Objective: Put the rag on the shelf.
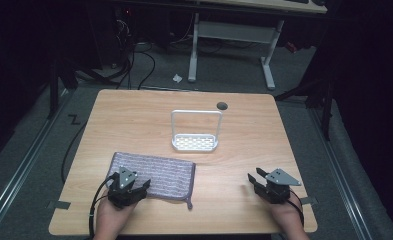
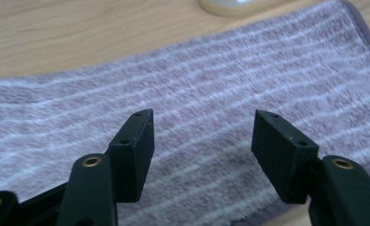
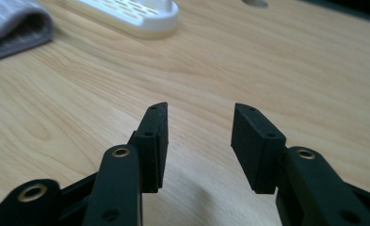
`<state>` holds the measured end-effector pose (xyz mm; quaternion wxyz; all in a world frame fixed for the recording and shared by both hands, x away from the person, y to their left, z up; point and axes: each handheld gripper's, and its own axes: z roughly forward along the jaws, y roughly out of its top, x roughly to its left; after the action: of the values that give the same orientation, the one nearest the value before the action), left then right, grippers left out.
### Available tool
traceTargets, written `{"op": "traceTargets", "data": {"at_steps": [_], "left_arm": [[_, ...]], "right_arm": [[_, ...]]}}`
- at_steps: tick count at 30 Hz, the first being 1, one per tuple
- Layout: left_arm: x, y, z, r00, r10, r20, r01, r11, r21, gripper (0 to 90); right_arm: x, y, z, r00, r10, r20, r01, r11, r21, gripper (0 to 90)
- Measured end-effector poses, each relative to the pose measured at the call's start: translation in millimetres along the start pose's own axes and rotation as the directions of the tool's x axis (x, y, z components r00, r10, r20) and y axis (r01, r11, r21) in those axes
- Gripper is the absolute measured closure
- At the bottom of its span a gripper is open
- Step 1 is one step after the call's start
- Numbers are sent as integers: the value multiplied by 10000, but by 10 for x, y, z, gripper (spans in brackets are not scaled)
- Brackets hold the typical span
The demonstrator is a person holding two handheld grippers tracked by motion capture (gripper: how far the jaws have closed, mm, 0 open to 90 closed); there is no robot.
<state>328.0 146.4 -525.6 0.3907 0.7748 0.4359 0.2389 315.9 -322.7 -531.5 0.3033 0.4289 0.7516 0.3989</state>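
table (image 1: 244,150): wood top, carried everything; bare in the right half.
towel (image 1: 154,175): purple, striped, lay flat near the front-left edge, hanging loop at its front-right corner; spread out, probably so an edge could be pinched for folding or hanging.
rack (image 1: 195,131): white, slotted base with an upright frame, stood mid-table just behind the towel, apart from it; probably the place for the towel.
left gripper (image 1: 140,186): hovered low over the towel's front-left part, pointed right and forward across the cloth; jaws spread wide, gripped nothing, towel stripes showed between them in the left gripper view (image 2: 202,127); contact with the cloth could not be told.
right gripper (image 1: 253,178): sat over bare wood at front right, well apart from the towel, pointed left and forward; jaws parted, nothing between them (image 3: 199,123); looked parked, waiting.
hands: came in from the near edge, one behind each gripper, wrists low.
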Motion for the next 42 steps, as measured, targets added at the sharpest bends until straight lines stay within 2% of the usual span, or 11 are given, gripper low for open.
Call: {"op": "traceTargets", "data": {"at_steps": [2,11,12,13,15,20,29,33,35,36,42], "left_arm": [[61,11,15,9989,-438,189,442,9988,-209,407],[104,-59,-12,9972,-646,366,639,9977,205,377],[123,-70,-29,9936,-985,547,969,9948,308,380],[141,-87,-59,9732,-1763,1474,1726,9843,373,549],[98,-85,-56,9693,-1825,1648,1778,9831,427,687],[-371,40,175,9875,-432,1516,299,9956,884,877],[-866,214,525,9829,289,1821,-392,9978,534,900],[-1053,165,435,9626,673,2626,-871,9941,647,900],[-1211,143,405,9409,925,3258,-1187,9910,616,900],[-1369,136,397,9181,1145,3794,-1468,9875,572,900],[-1642,143,411,8883,1694,4269,-2013,9791,304,900]], "right_arm": [[-33,-25,-5,9995,302,3,-302,9995,5,575],[-38,7,-19,9991,432,-15,-432,9990,-91,565],[-26,16,-1,9991,420,-44,-420,9991,-74,564],[12,35,42,9997,256,37,-256,9997,56,566],[53,57,83,9999,112,3,-112,9997,220,572],[106,105,147,9998,136,-111,-134,9997,199,582],[128,81,132,9999,114,-121,-110,9994,334,585],[117,52,81,9994,215,-285,-208,9995,249,587],[115,48,60,9990,225,-389,-218,9996,197,589],[128,59,45,9981,347,-501,-342,9993,121,598],[290,119,45,9956,-41,-935,55,9999,140,697]]}}
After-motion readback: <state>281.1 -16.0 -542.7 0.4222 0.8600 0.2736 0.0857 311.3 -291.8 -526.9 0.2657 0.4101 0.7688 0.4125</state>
